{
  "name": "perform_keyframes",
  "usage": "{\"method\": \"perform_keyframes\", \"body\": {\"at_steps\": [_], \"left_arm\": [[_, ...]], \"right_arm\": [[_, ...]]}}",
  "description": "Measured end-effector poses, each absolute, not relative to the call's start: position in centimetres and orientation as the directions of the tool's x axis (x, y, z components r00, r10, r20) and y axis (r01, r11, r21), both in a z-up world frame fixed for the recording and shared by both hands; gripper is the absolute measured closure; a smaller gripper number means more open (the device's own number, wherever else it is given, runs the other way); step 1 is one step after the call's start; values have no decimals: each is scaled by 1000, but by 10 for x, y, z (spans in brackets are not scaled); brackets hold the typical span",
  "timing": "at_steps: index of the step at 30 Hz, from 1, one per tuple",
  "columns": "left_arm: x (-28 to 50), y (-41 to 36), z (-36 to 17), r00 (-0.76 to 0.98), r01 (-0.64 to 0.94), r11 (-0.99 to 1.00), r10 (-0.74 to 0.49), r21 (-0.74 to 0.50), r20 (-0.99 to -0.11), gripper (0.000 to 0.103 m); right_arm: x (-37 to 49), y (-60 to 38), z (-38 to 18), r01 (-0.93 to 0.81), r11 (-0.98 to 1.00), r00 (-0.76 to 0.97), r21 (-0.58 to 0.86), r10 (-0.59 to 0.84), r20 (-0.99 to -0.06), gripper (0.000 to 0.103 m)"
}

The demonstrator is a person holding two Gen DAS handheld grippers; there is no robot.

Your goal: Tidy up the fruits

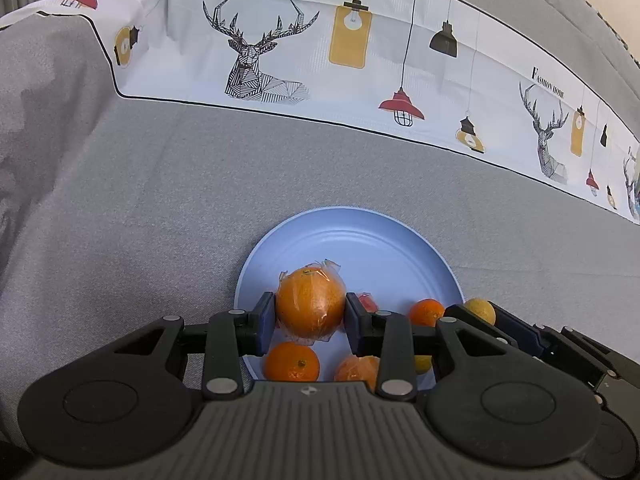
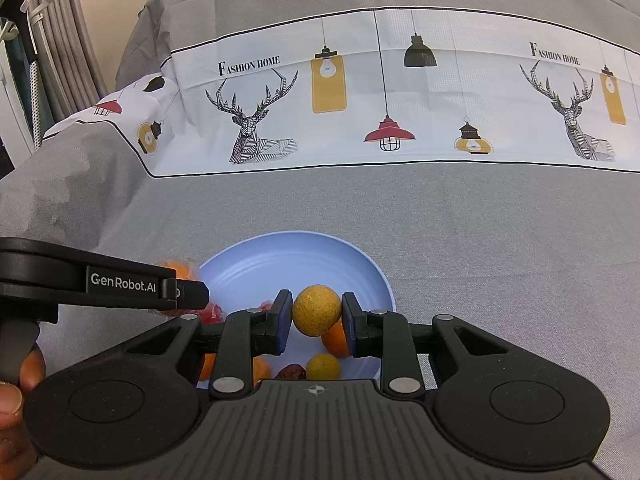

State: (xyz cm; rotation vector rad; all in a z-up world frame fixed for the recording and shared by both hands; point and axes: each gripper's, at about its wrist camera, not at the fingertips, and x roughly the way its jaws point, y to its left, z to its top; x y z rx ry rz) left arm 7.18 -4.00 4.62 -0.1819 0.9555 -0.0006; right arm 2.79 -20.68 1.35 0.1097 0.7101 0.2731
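A light blue plate (image 1: 360, 236) lies on the grey cloth, also seen as the plate (image 2: 288, 256) in the right wrist view. My left gripper (image 1: 310, 312) is shut on a large orange wrapped in clear plastic (image 1: 310, 304), held over the plate's near side. My right gripper (image 2: 316, 312) is shut on a small yellow fruit (image 2: 316, 310), above the plate. On the plate lie a bare orange (image 1: 292, 362), another wrapped orange (image 1: 358, 368), a small orange (image 1: 426, 312), a second yellow fruit (image 2: 323, 366), a brown date-like piece (image 2: 291, 373) and a red wrapped item (image 2: 212, 312).
The grey tablecloth (image 1: 160, 200) has a white printed band (image 1: 360, 52) with deer and lamps across the far side. The right gripper's body (image 1: 540, 340) sits beside the plate in the left wrist view. A hand (image 2: 16, 408) shows at the lower left, and the left gripper's arm (image 2: 100, 280).
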Motion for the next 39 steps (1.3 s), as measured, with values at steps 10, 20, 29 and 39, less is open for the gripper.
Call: {"method": "perform_keyframes", "body": {"at_steps": [10,20,29,39], "left_arm": [[73,-39,47,577,-93,981,-85,-169,-812,37],[72,-31,48,584,-138,978,-45,-154,-810,20],[66,-18,50,565,-170,976,-15,-135,-825,15],[29,-10,81,585,-59,994,-37,-88,-810,6]], "right_arm": [[29,-204,11,-208,959,709,193,284,-646,66],[29,-205,14,-184,966,712,182,258,-653,25],[24,-206,30,-159,976,722,152,220,-656,1],[19,-207,45,-97,987,713,130,161,-682,1]]}}
